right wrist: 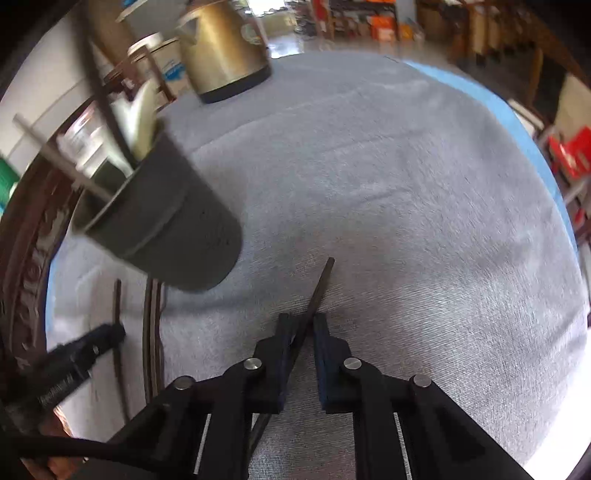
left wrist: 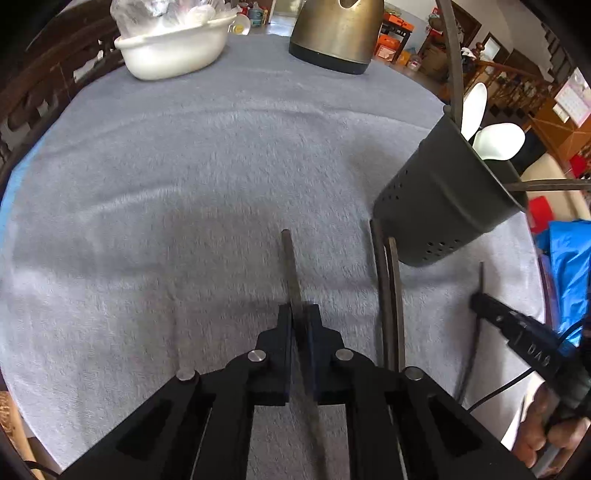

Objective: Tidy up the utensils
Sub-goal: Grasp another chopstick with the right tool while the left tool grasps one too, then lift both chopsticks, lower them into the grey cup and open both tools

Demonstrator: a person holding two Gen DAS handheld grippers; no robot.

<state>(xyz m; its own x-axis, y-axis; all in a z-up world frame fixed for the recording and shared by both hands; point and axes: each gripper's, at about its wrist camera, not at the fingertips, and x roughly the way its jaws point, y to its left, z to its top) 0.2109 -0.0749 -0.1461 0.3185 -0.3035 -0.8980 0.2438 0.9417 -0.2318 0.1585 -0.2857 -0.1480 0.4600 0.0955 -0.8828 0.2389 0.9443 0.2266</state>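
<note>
My left gripper (left wrist: pixel 298 308) is shut on a thin dark chopstick (left wrist: pixel 290 262) that points away over the grey cloth. My right gripper (right wrist: pixel 301 316) is shut on a second dark chopstick (right wrist: pixel 319 286), which crosses its jaws at a slant. Each gripper also shows in the other view: the right gripper (left wrist: pixel 476 301) at the right edge, the left gripper (right wrist: pixel 110 334) at the lower left. Between them two more dark slim utensils (left wrist: pixel 388 295) (right wrist: pixel 153 332) lie side by side on the cloth. Just beyond stands a dark grey perforated utensil holder (left wrist: pixel 443 199) (right wrist: pixel 162 221) with white spoons (left wrist: pixel 498 140) and long handles in it.
The round table is covered by a grey cloth (left wrist: pixel 184 184). At its far side stand a brass-coloured kettle (left wrist: pixel 336 33) (right wrist: pixel 225 48) and a white basin (left wrist: pixel 173 48) full of clear plastic. A hand (left wrist: pixel 543 428) holds the right gripper. Carved wooden chair backs ring the table edge.
</note>
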